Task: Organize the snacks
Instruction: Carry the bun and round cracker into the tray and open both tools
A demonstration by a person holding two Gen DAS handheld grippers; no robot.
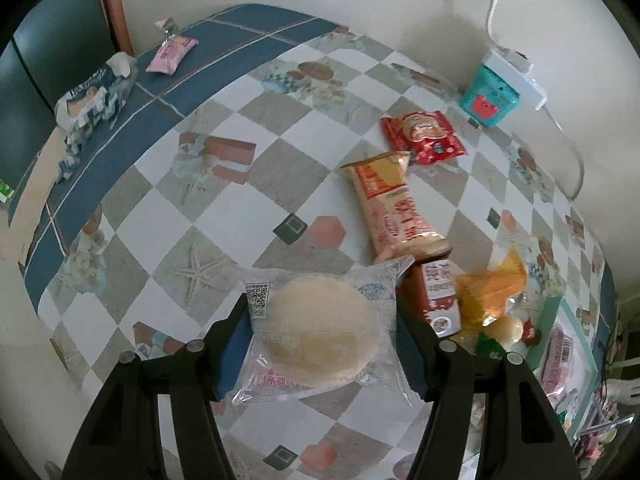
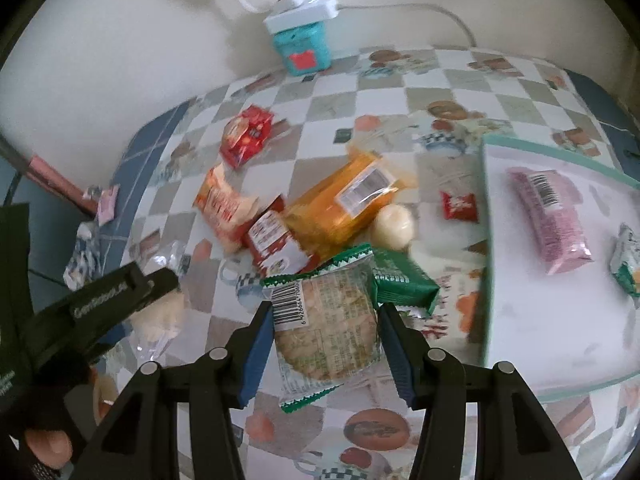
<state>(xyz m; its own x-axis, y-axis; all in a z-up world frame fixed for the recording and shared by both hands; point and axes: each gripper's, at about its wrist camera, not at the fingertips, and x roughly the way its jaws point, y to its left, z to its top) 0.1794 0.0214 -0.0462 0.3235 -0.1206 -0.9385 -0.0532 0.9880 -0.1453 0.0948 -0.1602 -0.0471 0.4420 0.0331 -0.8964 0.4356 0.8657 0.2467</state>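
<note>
Checkered oilcloth with printed bears and starfish covers the table point(image 1: 224, 216), which is pushed against a pale wall, and snacks lie strewn across it.

Each gripper has one. The left gripper point(image 1: 324, 344) is clamped on a pale cake point(image 1: 320, 328), a round thing in a clear wrapper, its blue pads pressing the wrapper's two edges so the cake hangs flat between them, clear of the cloth. The right gripper point(image 2: 326, 344) is clamped the same way on a cracker point(image 2: 332, 320) in a green-edged wrapper with a barcode. Gripping by the sides looks sensible to me: the seams give the pads something to bite without crushing what is inside.

Just beyond the cracker sits the heap point(image 2: 304, 220) both seem to have come from: an orange bag, a red-and-white pack, a peach pack, a green bar and a small white ball, all overlapping. A red packet point(image 2: 246, 136) lies past the heap, near the wall, and a teal box point(image 2: 304, 48) with a white power strip on top stands against the wall beyond that.

To the right of the heap is a white tray point(image 2: 520, 320) with a teal rim, already holding a pink pack point(image 2: 550, 216) and another wrapped piece. I take it as the place for the sorted snacks, so both held items probably go there next.
</note>
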